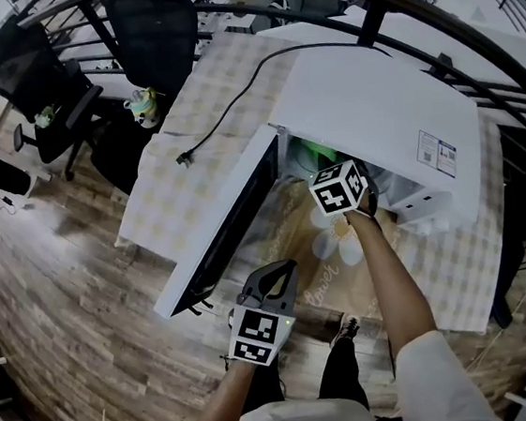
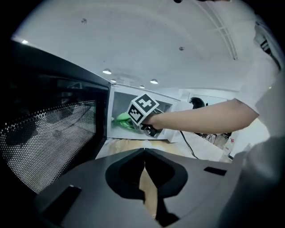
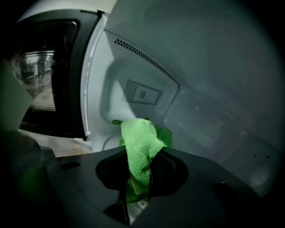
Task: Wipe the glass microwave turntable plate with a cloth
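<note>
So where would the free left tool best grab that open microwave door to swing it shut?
Probably the free end of the microwave door, farthest from its hinge on the oven and nearest the person. The panel is thin and stands on edge, so the left tool, now shut and empty, could open and pinch across it from the near side.

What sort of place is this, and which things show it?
Likely an office or lab, not a kitchen: office chairs on a wood floor, and the microwave sits on a clothed table.
</note>
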`<state>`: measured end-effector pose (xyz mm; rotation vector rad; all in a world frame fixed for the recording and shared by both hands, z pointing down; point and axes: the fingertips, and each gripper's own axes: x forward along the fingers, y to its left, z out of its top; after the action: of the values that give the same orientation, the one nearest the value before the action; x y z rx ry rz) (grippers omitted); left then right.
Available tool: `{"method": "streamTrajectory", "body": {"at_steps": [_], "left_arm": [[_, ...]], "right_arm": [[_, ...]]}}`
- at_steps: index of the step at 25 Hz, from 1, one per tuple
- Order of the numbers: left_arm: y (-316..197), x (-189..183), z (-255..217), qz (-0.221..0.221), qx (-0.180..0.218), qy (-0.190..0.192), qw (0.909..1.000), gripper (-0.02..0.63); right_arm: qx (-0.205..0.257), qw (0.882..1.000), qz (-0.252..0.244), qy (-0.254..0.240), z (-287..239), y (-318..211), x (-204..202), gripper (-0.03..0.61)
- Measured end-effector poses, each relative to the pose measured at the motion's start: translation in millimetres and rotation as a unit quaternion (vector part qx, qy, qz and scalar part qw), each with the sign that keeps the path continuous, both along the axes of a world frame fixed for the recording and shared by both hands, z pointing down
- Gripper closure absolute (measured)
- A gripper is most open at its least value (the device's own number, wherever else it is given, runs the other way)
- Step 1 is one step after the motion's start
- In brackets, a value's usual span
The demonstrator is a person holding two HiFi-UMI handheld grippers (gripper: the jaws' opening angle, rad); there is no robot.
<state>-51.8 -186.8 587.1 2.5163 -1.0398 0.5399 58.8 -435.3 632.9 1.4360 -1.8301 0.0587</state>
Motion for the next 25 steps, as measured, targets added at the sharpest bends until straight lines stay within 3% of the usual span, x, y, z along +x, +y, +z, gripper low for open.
{"method": "streamTrajectory", "body": {"at_steps": [8,14,20,25], "left_arm": [[-4.1,7.6,-27.4,-0.016,0.024,-0.001,0.9996,0.597],[-2.9,15.6,-72.5,-0.026,0.056,-0.001,0.9981,0.598],[-0.9,19.5,-144.1,-0.037,0.112,-0.002,0.9931,0.597],[-13.9,27.3,-212.0,-0.037,0.171,0.018,0.9845,0.597]], "right_arm": [[-0.047,0.998,-0.041,0.01,0.1,73.5,21.4,0.489],[-0.048,0.997,-0.049,-0.025,-31.9,136.1,37.0,0.491],[0.005,0.995,-0.047,-0.092,-133.6,200.5,61.2,0.491],[0.095,0.987,-0.039,-0.127,-244.7,233.8,90.0,0.491]]}}
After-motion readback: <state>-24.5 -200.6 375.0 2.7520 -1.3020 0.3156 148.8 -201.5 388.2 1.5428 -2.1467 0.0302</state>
